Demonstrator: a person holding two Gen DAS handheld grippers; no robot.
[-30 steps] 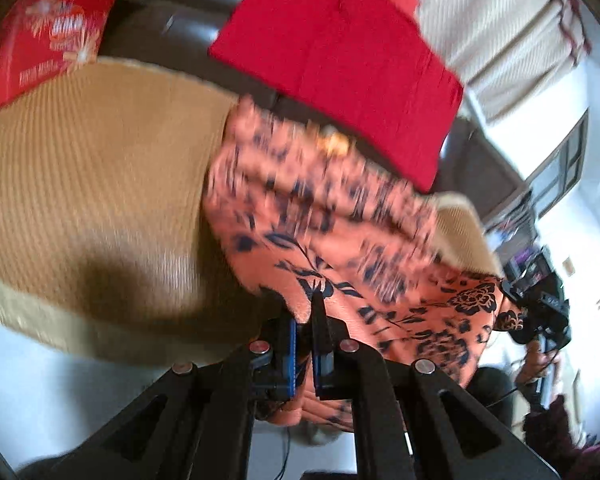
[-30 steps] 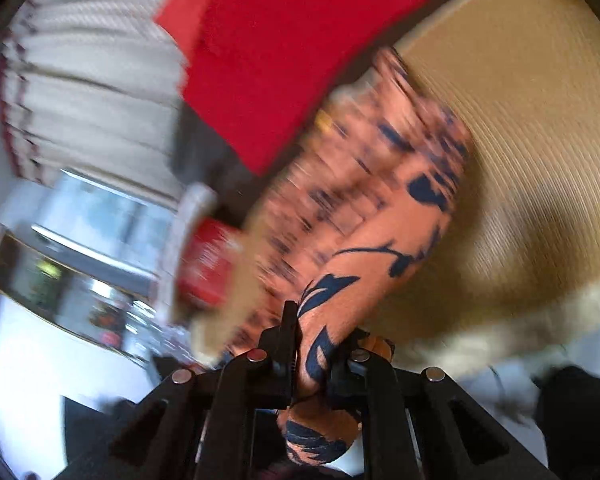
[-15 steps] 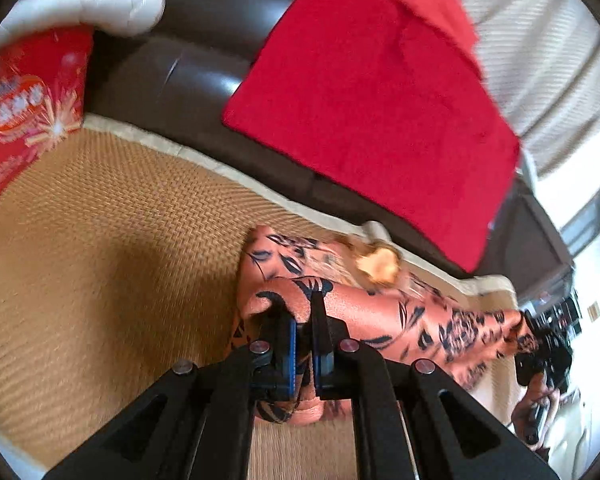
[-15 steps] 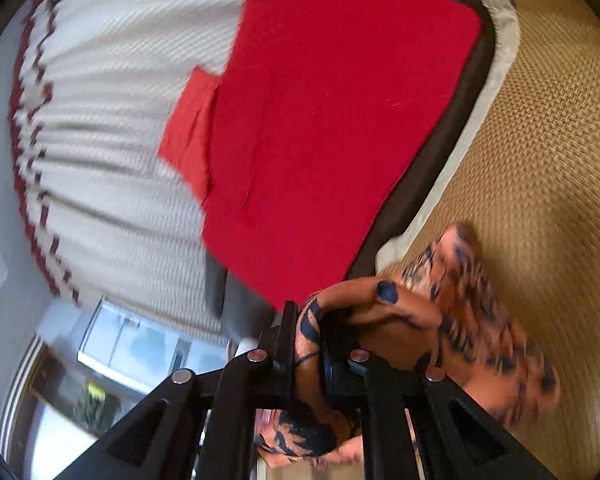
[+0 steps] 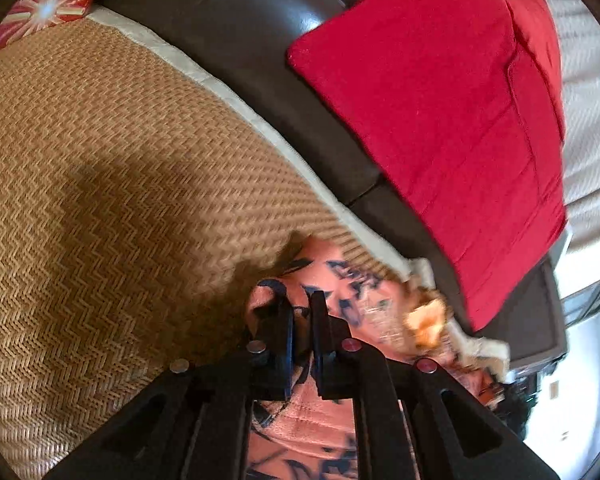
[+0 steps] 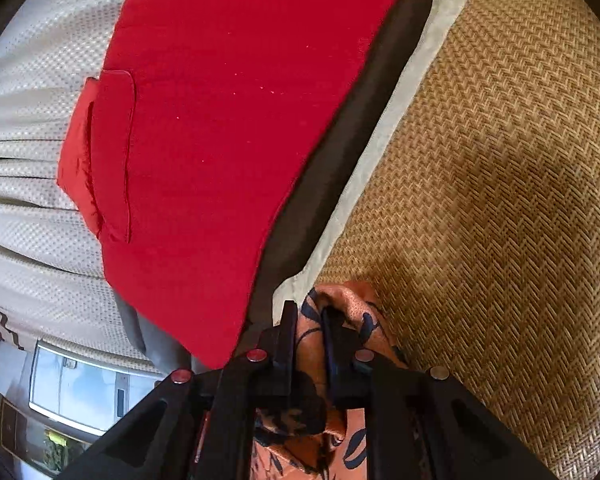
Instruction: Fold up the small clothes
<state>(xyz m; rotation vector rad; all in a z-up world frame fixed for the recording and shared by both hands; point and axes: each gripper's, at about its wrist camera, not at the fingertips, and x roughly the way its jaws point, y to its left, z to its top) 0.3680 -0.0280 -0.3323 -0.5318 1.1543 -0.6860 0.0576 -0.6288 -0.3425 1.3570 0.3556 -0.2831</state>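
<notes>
Garment: one — floral | grippers: two — left, right | mat: one

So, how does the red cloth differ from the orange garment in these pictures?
The red cloth is plain; the orange garment bears a dark blue floral print. The red cloth hangs flat over the dark sofa back; the orange garment lies bunched on the woven mat. No gripper touches the red cloth; the left gripper and right gripper pinch the orange garment. Both are soft fabric.

One floral garment, one red cushion, one woven mat.
</notes>
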